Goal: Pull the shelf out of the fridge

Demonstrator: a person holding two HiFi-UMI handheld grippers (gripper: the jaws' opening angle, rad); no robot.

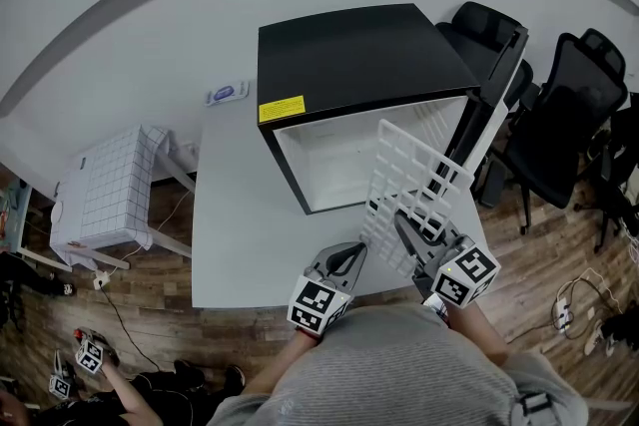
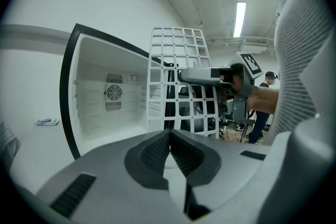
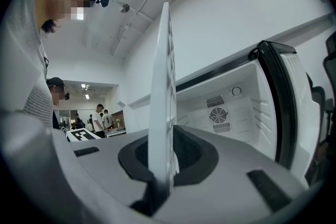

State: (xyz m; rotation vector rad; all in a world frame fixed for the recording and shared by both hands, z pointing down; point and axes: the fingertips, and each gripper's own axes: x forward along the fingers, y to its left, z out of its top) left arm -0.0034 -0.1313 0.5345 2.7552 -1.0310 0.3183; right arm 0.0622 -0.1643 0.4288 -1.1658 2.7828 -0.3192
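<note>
1. Head view: the black fridge point(image 1: 359, 55) stands open on the white table point(image 1: 240, 224).
   - The white grid shelf point(image 1: 409, 180) appears clear of the opening. It is tipped up on edge, rising ahead of the right gripper point(image 1: 403, 226), whose jaws clamp its near edge.
   - The left gripper point(image 1: 349, 256) sits just beside the right one, with nothing ahead of its jaws but bare table.
   - A yellow label point(image 1: 281, 108) sits on the fridge's top front edge, its print too small to read. Each gripper's cube shows only black-and-white squares, and no brand can be made out.

2. Left gripper view: the jaws are pressed together with nothing between them.
   - Ahead and to their right the shelf stands upright, held by the right gripper.
   - Ahead and to their left is the fridge's white inside, with a round fan grille point(image 2: 114, 93) on its back wall. No writing can be read.

3. Right gripper view: the jaws are nearly closed on the shelf, which runs edge-on straight up from between them. The open fridge lies ahead to their right.

4. Judgement: the pull-out looks done. The next move calls for laying the shelf down or carrying it off. The grip must stay firm, because a single pinch on the edge may let the wide grid swing.
</note>
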